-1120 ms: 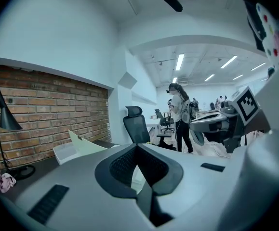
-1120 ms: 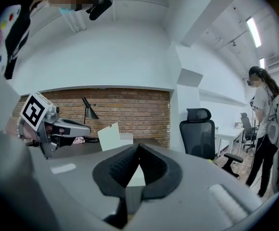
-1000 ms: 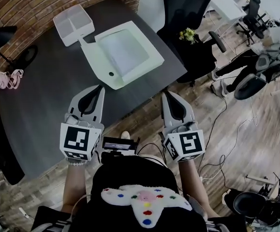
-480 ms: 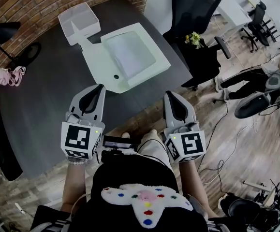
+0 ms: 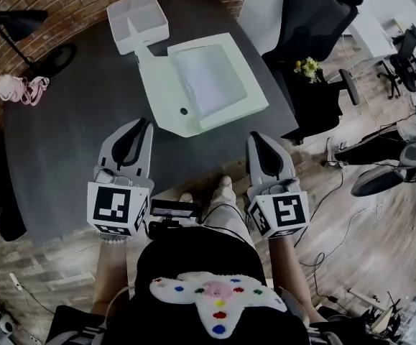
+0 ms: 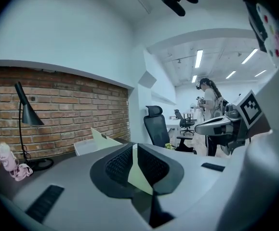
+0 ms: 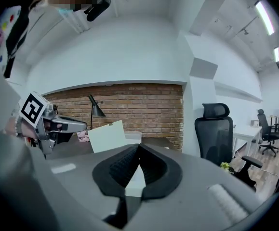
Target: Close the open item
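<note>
A pale flat box [image 5: 211, 77] lies open on the dark table [image 5: 64, 157], its lid [image 5: 166, 95] folded out to the left. In the gripper views the lid [image 7: 105, 136] stands tilted up. My left gripper [image 5: 141, 123] hovers over the table's front part, short of the box, jaws shut and empty. My right gripper [image 5: 255, 136] hangs at the table's front edge, to the right of the box's near corner, also shut on nothing. Each gripper view looks along closed jaws, the left gripper [image 6: 135, 146] and the right gripper [image 7: 138, 148], toward the box.
A white open bin [image 5: 137, 20] stands just behind the box. A black desk lamp [image 5: 22, 20] and a pink bundle [image 5: 17, 87] are at the table's far left. A black office chair [image 5: 312, 16] and small flowers [image 5: 307, 67] are to the right, over wooden floor.
The head view has swung, so the table and box sit further right and lower in it. Both grippers hold about the same place and stay shut.
</note>
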